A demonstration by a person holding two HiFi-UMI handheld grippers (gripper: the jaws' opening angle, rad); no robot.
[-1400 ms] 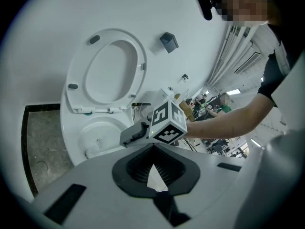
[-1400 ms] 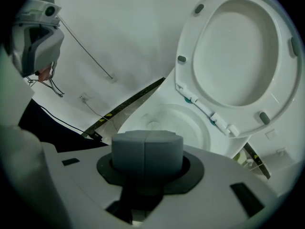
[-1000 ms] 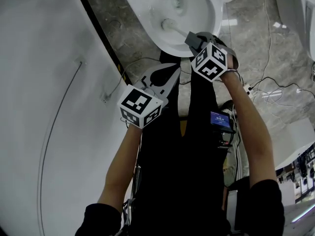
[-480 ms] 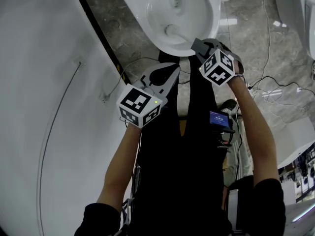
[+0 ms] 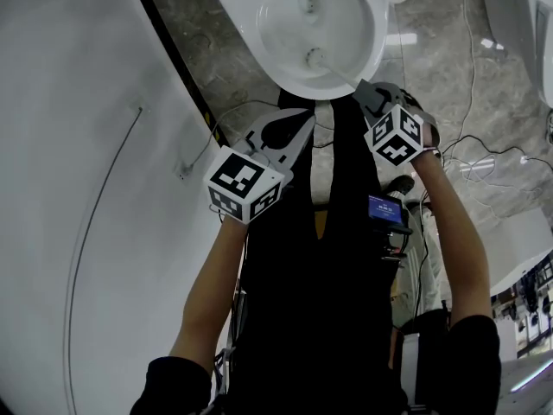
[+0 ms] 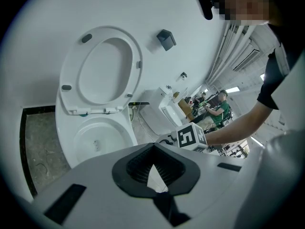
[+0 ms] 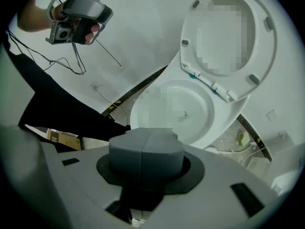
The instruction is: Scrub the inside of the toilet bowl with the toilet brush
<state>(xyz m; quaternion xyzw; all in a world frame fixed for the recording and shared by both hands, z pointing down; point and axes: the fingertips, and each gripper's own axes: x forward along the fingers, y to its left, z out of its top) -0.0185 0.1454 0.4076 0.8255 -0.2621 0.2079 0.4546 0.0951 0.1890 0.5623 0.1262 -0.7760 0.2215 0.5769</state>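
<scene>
Right gripper (image 5: 364, 90) pinches thin white toilet brush (image 5: 316, 57) inside white ceramic bowl (image 5: 294, 83). Likely light, stiff; hold handle (image 5: 343, 76) end. Left gripper (image 5: 308, 118) closed, empty.

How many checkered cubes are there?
2. One cube, lower left, rides the left gripper; the other rides the right gripper holding the toilet brush. None seems hidden.

Right tool (image 7: 144, 144), jaws pressed together, points at the white toilet bowl (image 7: 220, 128) (its seat (image 7: 190, 61) stands raised).

White wall (image 5: 69, 102), grey marble flr (image 5: 449, 50), black trim (image 5: 170, 50)
</scene>
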